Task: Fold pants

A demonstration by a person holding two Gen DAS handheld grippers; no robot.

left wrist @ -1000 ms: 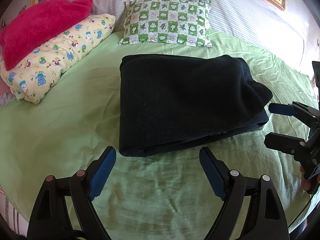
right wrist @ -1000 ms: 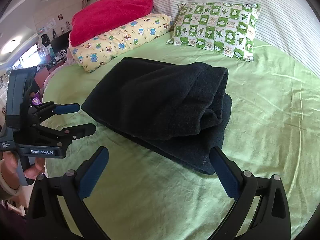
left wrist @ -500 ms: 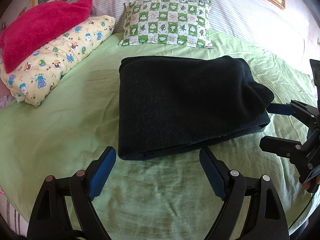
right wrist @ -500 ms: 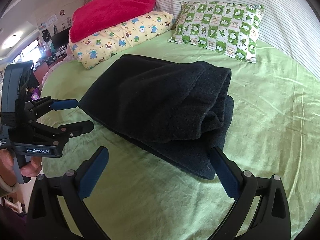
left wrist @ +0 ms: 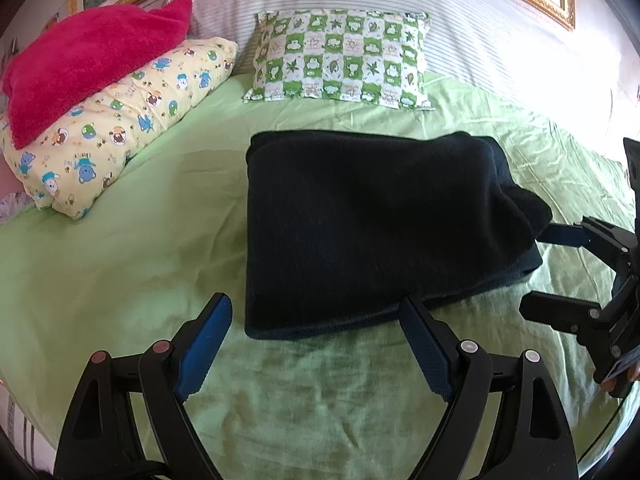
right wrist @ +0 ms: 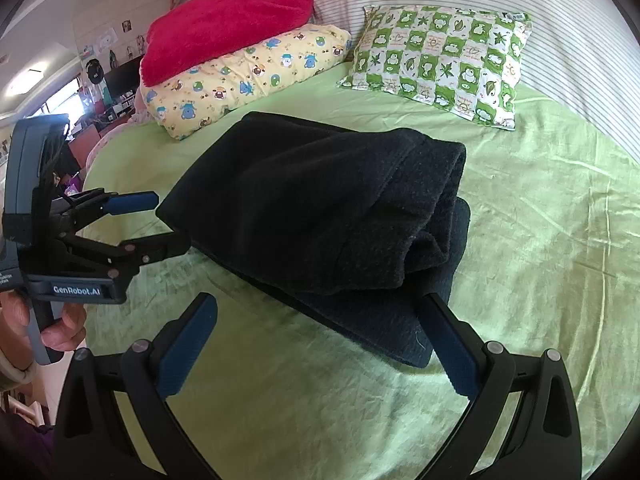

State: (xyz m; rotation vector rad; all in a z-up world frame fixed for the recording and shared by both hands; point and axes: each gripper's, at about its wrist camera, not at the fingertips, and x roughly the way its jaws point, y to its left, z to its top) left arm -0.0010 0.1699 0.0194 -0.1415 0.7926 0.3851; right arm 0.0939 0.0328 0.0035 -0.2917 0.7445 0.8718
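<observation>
The black pants (left wrist: 372, 232) lie folded into a thick rectangle on the green bedsheet (left wrist: 120, 264). My left gripper (left wrist: 316, 312) is open, and the near left corner of the pants sits between its blue fingertips. In the right wrist view the pants (right wrist: 320, 216) show their stacked folded end. My right gripper (right wrist: 320, 304) is open, its right fingertip touching the near corner of the bottom layer. The right gripper (left wrist: 546, 272) also appears at the pants' right end, and the left gripper (right wrist: 166, 222), held by a hand, straddles the left corner.
A green checked pillow (left wrist: 340, 64) lies behind the pants. A yellow cartoon pillow (left wrist: 120, 128) with a red towel (left wrist: 84, 64) on it sits at the back left. A striped bolster (left wrist: 480, 32) runs along the headboard. Room furniture (right wrist: 80, 120) shows past the bed's left edge.
Both grippers have moved in closer to the pants. The right gripper's upper finger now reaches the pants' right end. The pants have not moved.
</observation>
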